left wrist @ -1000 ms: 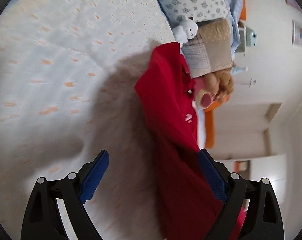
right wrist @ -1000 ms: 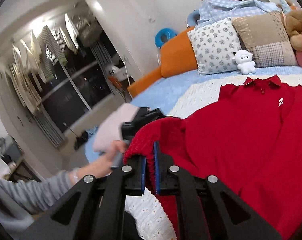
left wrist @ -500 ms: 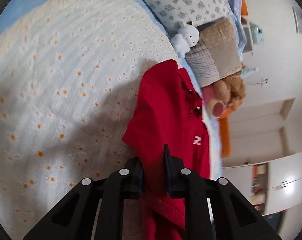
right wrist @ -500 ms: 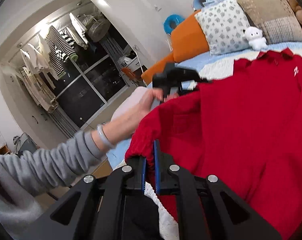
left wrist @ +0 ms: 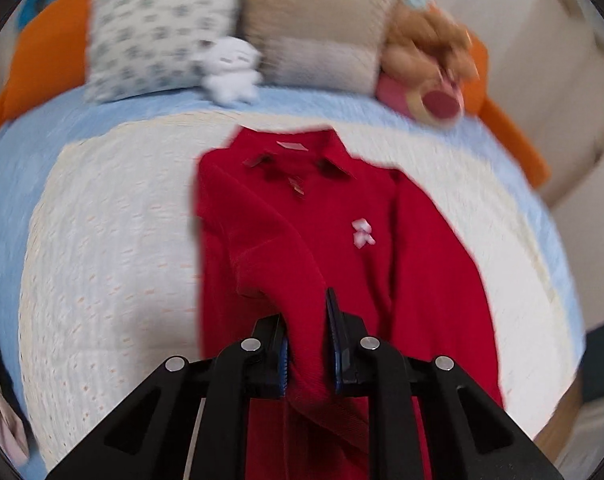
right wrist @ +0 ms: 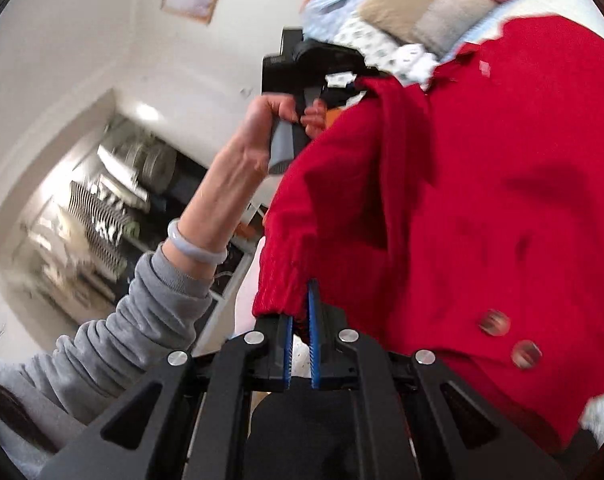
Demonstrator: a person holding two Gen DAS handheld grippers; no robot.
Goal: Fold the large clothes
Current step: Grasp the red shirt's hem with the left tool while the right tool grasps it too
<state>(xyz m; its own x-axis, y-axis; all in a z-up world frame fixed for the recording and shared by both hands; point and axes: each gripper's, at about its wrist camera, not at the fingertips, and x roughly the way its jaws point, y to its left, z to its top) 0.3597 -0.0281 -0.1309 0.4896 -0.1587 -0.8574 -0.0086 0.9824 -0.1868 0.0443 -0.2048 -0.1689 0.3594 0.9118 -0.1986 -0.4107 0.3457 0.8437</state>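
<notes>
Two grippers are both clamped on the same red cardigan (left wrist: 342,240), which lies front-up on the cream daisy-print bedspread (left wrist: 110,264) with its collar toward the far pillows. My left gripper (left wrist: 307,344) has its blue-padded jaws pressed onto a bunched fold of red knit, the left sleeve side drawn inward over the body of the garment, so the fabric rises from the bed into the grip. The jaws there closed only within the last moment, and the cloth is plainly between them. In the right wrist view, my right gripper (right wrist: 301,334) has its jaws nearly together, pinching the ribbed edge of the cardigan near the cuff or hem; I cannot tell which. From that view I also see the person's left hand (right wrist: 262,136) wrapped around the grey handle of the left gripper, a pale bangle (right wrist: 194,248) on the wrist and a grey sleeve (right wrist: 134,332) below it. Two blurred buttons (right wrist: 506,336) show low on the garment's near right. Beyond the collar sit a patterned pillow (left wrist: 158,28), a beige cushion (left wrist: 314,28), a small white plush toy (left wrist: 230,68) between them, and a brown plush (left wrist: 426,48) at far right, all against an orange headboard (left wrist: 42,52).
</notes>
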